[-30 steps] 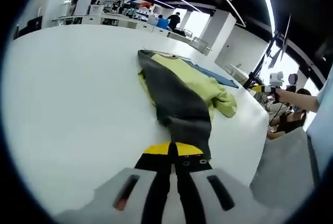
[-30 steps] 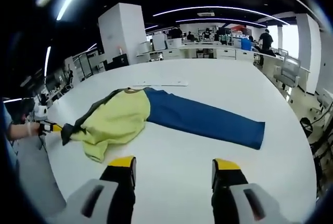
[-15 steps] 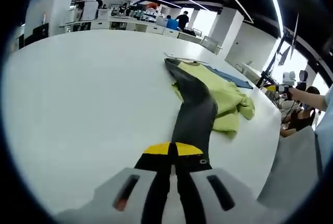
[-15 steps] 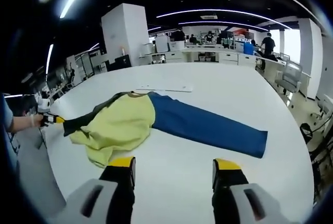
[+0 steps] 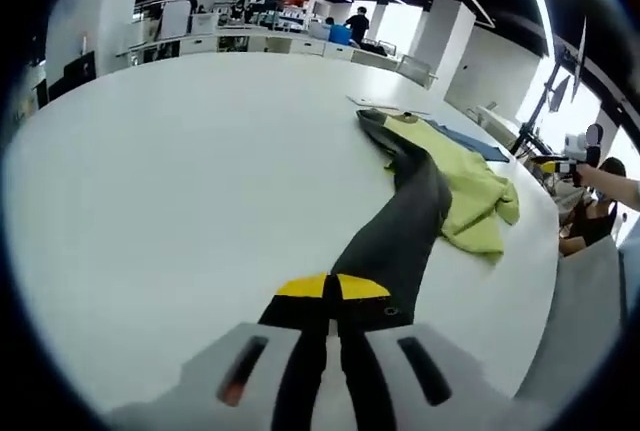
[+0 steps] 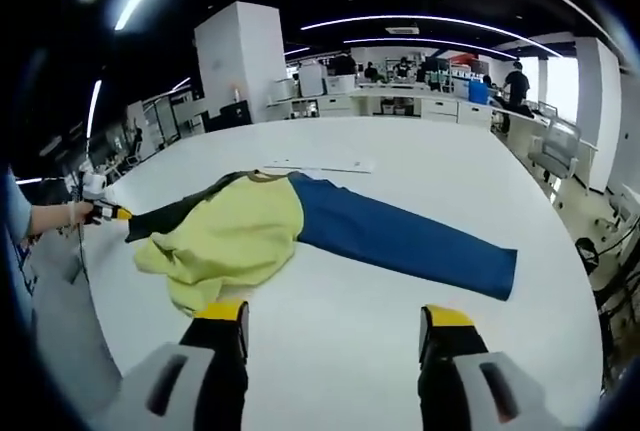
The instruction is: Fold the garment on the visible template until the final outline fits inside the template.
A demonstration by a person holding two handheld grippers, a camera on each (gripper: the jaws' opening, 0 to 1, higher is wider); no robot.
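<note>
The left gripper point(image 5: 334, 296) had its jaws pressed together on the end of the dark sleeve point(image 5: 400, 231) of the garment point(image 6: 250, 236), and it also showed at the far left of the right gripper view point(image 6: 112, 213), where a hand point(image 6: 62, 218) carried it. The sleeve ran taut from that pinch back to the yellow body point(image 5: 465, 186), which suggested the person was drawing it out straight, away from the garment, so it could be laid flat before a fold.

The right gripper point(image 6: 335, 326) hung with its jaws spread wide and nothing between them, hovering over the white table point(image 6: 420, 171) just on the near side of the garment. It looked parked there, ready to pin or take another part.

The garment lay on the table, with its yellow body bunched in the middle, the blue sleeve point(image 6: 410, 241) stretched out flat on the side opposite the dark sleeve, and a thin pale strip point(image 6: 320, 164) just beyond the collar. No template outline could be made out under the garment.

Against the frame a second before, the dark sleeve had been pulled much longer and straighter, where it had lain folded across the yellow body. The yellow body had dragged a little toward the left gripper, and the blue sleeve had kept its place.
</note>
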